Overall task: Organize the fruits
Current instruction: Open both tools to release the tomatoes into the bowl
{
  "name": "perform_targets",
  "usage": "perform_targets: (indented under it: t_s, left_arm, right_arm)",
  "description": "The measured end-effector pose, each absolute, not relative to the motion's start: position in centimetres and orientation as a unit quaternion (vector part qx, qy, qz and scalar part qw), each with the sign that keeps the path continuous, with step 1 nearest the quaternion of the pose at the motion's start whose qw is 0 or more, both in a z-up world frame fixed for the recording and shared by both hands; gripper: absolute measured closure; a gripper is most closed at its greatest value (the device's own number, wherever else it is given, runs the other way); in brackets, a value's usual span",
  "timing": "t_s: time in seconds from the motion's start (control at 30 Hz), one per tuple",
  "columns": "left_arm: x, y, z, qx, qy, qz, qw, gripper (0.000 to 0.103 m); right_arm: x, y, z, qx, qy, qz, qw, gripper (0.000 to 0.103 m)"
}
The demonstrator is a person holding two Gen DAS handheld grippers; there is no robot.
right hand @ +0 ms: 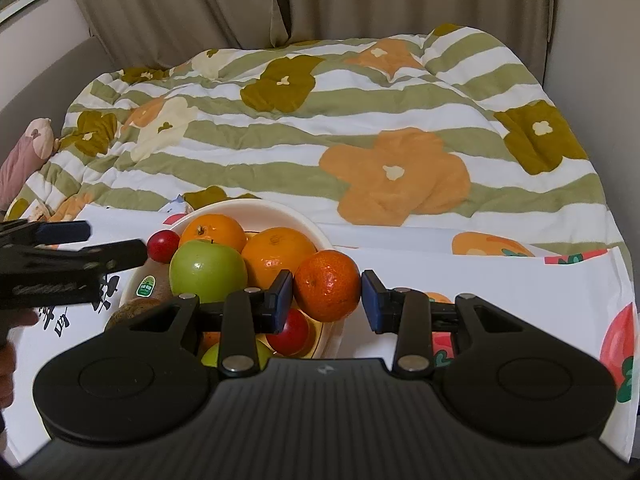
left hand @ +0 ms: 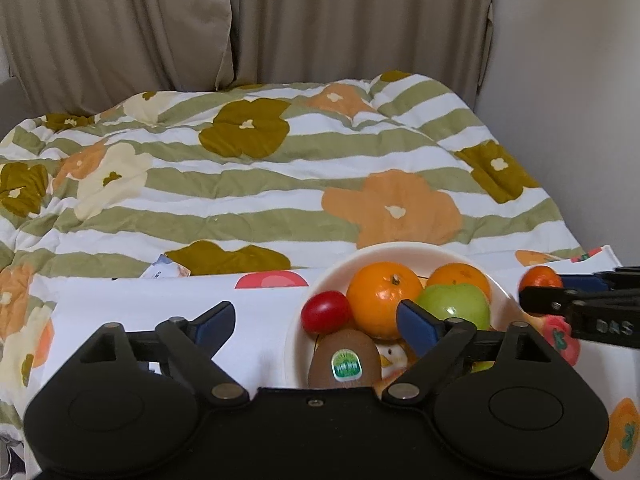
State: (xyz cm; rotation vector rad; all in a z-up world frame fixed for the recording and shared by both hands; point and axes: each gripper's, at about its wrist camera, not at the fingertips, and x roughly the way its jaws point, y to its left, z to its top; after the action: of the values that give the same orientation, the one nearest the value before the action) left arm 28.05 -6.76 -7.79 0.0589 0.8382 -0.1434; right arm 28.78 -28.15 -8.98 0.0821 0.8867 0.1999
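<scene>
A white bowl (left hand: pixel 332 268) (right hand: pixel 280 208) on a white fruit-print cloth holds two oranges (left hand: pixel 382 298) (right hand: pixel 212 232), a green apple (left hand: pixel 456 304) (right hand: pixel 206 268), a red tomato (left hand: pixel 324 312) (right hand: pixel 162 244) and a kiwi with a green sticker (left hand: pixel 344 360) (right hand: pixel 150 286). My right gripper (right hand: pixel 326 300) is shut on a small mandarin (right hand: pixel 327 285) at the bowl's right rim; the mandarin also shows in the left wrist view (left hand: pixel 540 278). My left gripper (left hand: pixel 316 320) is open and empty over the bowl's left side. A second red tomato (right hand: pixel 290 332) lies low in the bowl.
A striped floral quilt (left hand: pixel 248 184) (right hand: pixel 360 140) covers the bed behind the cloth. Beige curtains (left hand: pixel 320 20) hang at the back. A small packet (left hand: pixel 164 270) lies at the cloth's far edge. A pink plush toy (right hand: pixel 24 152) lies at the bed's left.
</scene>
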Motion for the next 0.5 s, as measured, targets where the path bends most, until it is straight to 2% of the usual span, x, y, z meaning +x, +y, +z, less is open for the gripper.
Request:
perform_targets:
  t_s: [0.5]
  left_arm:
    - [24.2, -6.7, -6.9, 0.03, 0.397, -0.052, 0.916, 0.012]
  right_arm:
    - [29.0, -26.8, -9.4, 0.016, 0.427, 0.116, 0.897, 0.05]
